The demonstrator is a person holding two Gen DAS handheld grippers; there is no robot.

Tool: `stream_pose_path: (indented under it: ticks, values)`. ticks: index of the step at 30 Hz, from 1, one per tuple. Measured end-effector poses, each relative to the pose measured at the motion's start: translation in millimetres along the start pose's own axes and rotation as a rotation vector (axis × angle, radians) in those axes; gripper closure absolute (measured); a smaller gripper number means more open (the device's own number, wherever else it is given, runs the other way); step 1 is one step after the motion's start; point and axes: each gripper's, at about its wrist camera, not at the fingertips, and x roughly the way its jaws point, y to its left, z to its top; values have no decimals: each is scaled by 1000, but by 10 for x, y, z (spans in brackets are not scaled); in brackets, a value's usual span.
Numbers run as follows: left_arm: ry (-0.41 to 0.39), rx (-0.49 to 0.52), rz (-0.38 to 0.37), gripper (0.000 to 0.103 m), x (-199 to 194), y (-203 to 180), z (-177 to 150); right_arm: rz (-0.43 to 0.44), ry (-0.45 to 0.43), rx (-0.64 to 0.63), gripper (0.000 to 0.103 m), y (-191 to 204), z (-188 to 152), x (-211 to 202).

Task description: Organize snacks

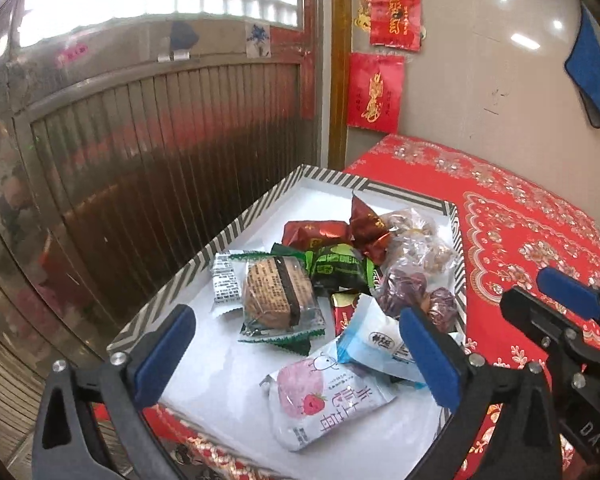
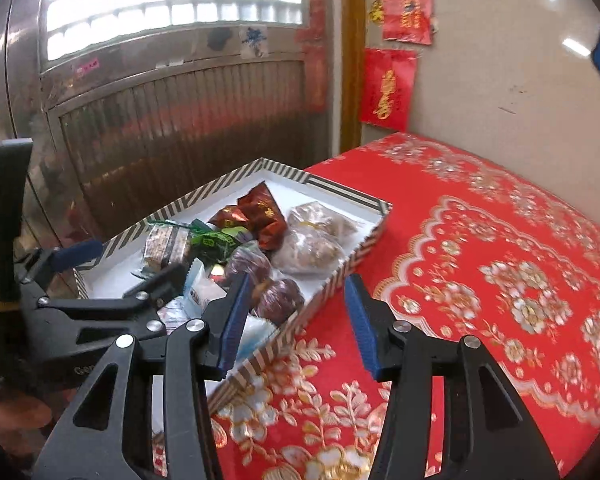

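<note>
A shallow striped-rim box [image 1: 204, 246] with a white floor holds several wrapped snacks: a round brown cake in a clear green-edged wrapper [image 1: 278, 294], a pink strawberry packet [image 1: 322, 402], a light blue packet [image 1: 374, 338], dark red wrappers [image 1: 364, 224] and clear bags of brown treats [image 1: 420, 240]. My left gripper [image 1: 300, 354] is open and empty, low over the near end of the box. My right gripper [image 2: 296, 320] is open and empty, straddling the box's right rim [image 2: 340, 270]. The snacks also show in the right wrist view [image 2: 260, 240].
The box sits at the left edge of a table with a red floral cloth [image 2: 500, 280]. A ribbed metal door [image 1: 160, 140] stands behind on the left. A tiled wall with red paper envelopes [image 1: 376, 92] is behind the table. A blue cloth [image 1: 588, 68] hangs at right.
</note>
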Motion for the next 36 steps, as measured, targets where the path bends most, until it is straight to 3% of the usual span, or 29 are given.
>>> stream_pose_path:
  ticks: [3,6,14,18,22,26,36]
  values:
    - [1,4,-2,0,-71,-54,-16,-13,-30,24,54,-22,-58,-105]
    - [-15,0,6,0,-163,-84,-40,-59,-67,20,37,-19,-112,-218]
    - [-32,-2,8,0,-344,-115,-54,-96,-139,69,31,-151,-194,-466]
    - [-43,13,20,0,-405,-165,-78,-100,-132,91,31,-213,-266,-479]
    - [-12,5,-22,0,-399,-165,-99,-110,-107,102,31,-252,-319,-452]
    - [-24,7,7,0,-431,-161,-111,-99,-92,126,31,-289,-353,-447]
    - [-17,-8,-6,0,-434,-103,-111,-83,-72,118,31,-233,-376,-392]
